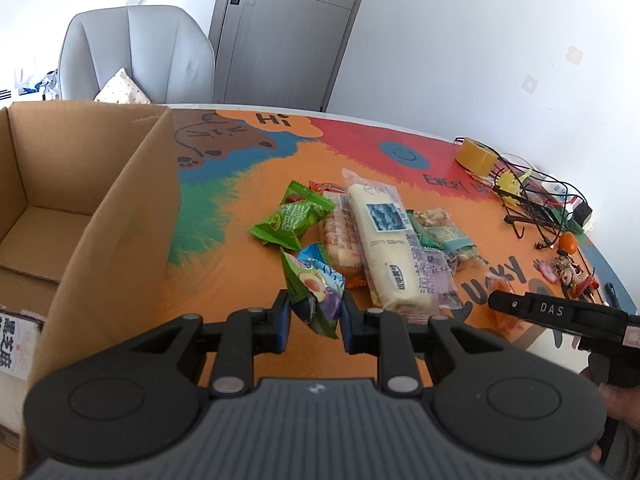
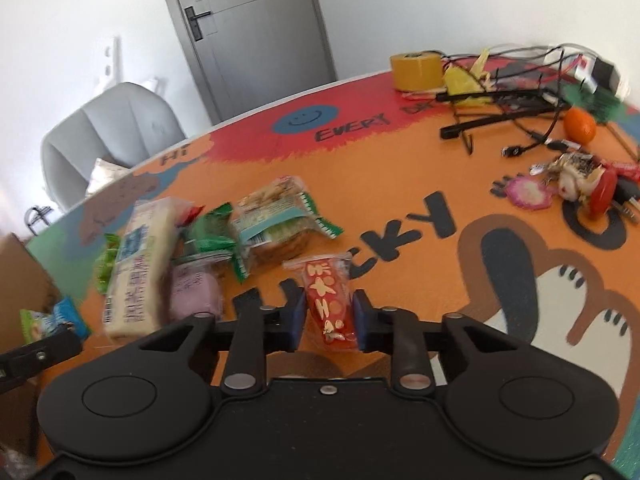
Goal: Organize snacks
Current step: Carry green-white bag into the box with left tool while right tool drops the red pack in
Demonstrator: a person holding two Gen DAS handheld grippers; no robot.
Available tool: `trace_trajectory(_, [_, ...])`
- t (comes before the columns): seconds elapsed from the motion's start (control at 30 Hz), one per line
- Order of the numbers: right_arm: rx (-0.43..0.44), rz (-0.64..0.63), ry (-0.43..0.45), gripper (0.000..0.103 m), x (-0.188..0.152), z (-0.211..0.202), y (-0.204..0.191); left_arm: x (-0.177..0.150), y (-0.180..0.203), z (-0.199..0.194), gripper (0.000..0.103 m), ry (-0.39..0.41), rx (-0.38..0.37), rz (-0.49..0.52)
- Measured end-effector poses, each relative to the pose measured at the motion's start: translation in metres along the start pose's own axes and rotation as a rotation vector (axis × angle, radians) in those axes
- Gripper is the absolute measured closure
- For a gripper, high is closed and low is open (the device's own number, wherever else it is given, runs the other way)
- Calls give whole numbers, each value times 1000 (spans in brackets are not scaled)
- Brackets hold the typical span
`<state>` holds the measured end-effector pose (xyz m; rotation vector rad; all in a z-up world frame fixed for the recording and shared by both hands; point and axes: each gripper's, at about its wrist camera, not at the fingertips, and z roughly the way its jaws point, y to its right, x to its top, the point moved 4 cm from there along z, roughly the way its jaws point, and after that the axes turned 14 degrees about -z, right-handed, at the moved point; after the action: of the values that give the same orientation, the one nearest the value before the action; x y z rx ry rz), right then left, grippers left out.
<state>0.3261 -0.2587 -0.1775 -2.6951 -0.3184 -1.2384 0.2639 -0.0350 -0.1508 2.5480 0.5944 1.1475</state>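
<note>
My left gripper is shut on a green and blue fruit-print snack packet, held above the table beside the open cardboard box. My right gripper is shut on a red snack packet with pale shapes, held over the table. A pile of snacks lies in the middle: a long white packet, a green packet, a cracker packet and a purple packet. The right gripper's body shows in the left wrist view.
The table has a bright orange, red and blue printed cover. At the far right lie a yellow tape roll, tangled cables on a black stand, an orange fruit and keychains. A grey chair stands behind the box.
</note>
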Motion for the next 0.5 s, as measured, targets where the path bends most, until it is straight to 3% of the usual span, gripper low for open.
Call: trace_trajectory(0.5, [79, 13, 83, 81, -6, -47, -18, 3, 8, -45, 79, 83, -32, 9])
